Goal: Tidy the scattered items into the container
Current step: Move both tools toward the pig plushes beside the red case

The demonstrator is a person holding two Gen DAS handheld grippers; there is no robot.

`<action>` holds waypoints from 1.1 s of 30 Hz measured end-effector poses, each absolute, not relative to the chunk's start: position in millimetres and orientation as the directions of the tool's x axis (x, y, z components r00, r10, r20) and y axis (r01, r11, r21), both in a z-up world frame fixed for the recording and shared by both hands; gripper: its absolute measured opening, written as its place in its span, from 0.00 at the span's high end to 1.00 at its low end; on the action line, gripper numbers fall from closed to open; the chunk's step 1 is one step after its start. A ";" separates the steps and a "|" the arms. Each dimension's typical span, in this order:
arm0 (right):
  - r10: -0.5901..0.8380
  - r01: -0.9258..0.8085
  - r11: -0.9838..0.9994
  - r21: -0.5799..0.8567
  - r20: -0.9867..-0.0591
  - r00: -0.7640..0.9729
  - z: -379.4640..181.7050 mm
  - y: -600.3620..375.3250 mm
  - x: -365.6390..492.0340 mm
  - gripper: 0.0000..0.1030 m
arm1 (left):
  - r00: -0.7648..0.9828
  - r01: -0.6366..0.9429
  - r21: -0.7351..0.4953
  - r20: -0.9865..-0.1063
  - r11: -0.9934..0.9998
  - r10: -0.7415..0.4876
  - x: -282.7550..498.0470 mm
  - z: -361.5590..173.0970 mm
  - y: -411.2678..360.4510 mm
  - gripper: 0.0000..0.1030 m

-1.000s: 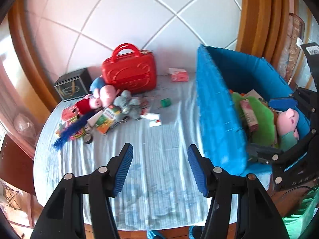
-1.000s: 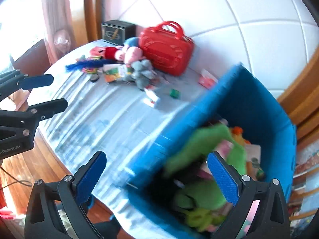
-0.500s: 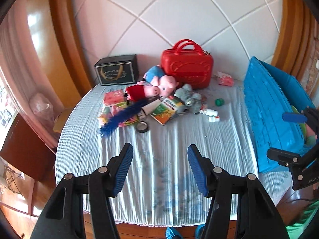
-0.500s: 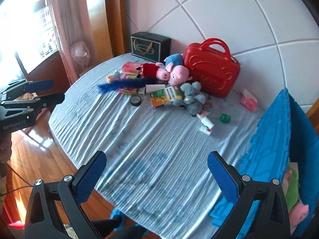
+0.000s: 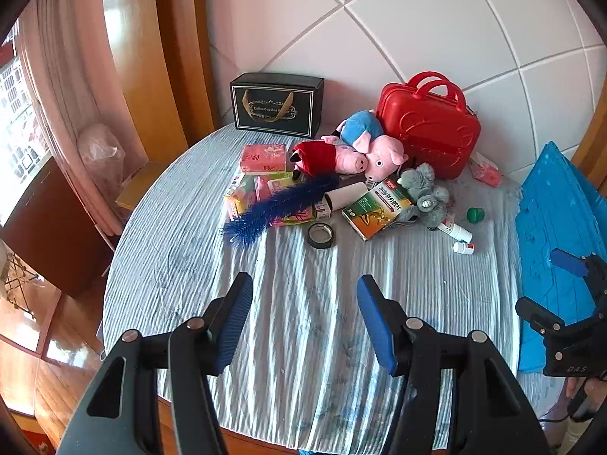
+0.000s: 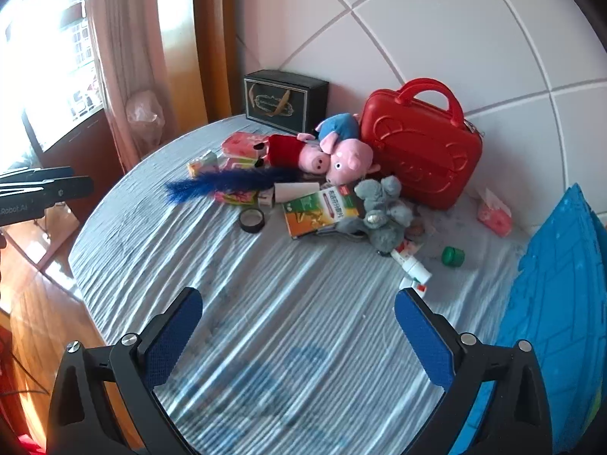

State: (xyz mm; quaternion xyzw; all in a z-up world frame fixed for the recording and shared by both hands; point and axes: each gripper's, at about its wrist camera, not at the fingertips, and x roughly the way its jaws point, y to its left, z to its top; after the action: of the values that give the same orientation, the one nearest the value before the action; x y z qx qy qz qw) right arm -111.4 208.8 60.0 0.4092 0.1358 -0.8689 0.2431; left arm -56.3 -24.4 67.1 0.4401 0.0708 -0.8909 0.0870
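Scattered items lie at the far side of a round table: two pink pig plush toys [image 5: 381, 153] [image 6: 343, 159], a blue feathery brush [image 5: 277, 206] [image 6: 227, 184], a black tape roll [image 5: 321, 235] [image 6: 252, 220], an orange-green box [image 5: 375, 208] [image 6: 322, 210], a grey plush [image 5: 425, 189] [image 6: 383, 204], a green cap [image 5: 475, 214] [image 6: 453, 256] and small white bottles [image 5: 457, 232] [image 6: 411, 265]. The blue fabric container [image 5: 554, 227] [image 6: 554, 303] stands at the right. My left gripper [image 5: 303, 320] hangs open over bare cloth, nothing between its fingers. My right gripper [image 6: 297, 335] is open wide and empty too.
A red carry case [image 5: 428, 125] [image 6: 421, 148] and a black gift box [image 5: 277, 104] [image 6: 286, 100] stand against the white wall. Pink tissue packs [image 5: 263, 158] [image 6: 493, 214] lie on the striped tablecloth [image 5: 303, 341]. A curtain and a wooden floor lie to the left.
Both views have swung left, away from the blue container and toward the pile of items. Both grippers stayed open and empty.
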 end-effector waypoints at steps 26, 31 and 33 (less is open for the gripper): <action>-0.068 0.076 -0.996 0.040 -0.914 -0.399 -73.8 261.6 -263.2 0.00 | -0.461 -0.072 -0.119 -0.877 -0.990 0.139 -275.6 -105.0 20.2 0.45; -0.055 0.079 -0.997 0.025 -0.918 -0.394 -84.2 262.6 -311.9 0.00 | -0.433 -0.039 -0.085 -0.896 -0.996 0.094 -331.4 -134.7 21.0 0.45; -0.047 0.082 -0.997 0.016 -0.917 -0.396 -91.3 264.3 -339.8 0.00 | -0.419 -0.026 -0.092 -0.903 -0.995 0.094 -353.3 -145.4 21.8 0.45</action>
State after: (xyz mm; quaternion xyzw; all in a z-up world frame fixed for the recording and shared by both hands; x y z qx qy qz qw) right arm -339.8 264.3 -91.3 0.5484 0.0160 -0.8352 0.0386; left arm -353.3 21.8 -145.4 0.5378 0.0316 -0.8417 -0.0359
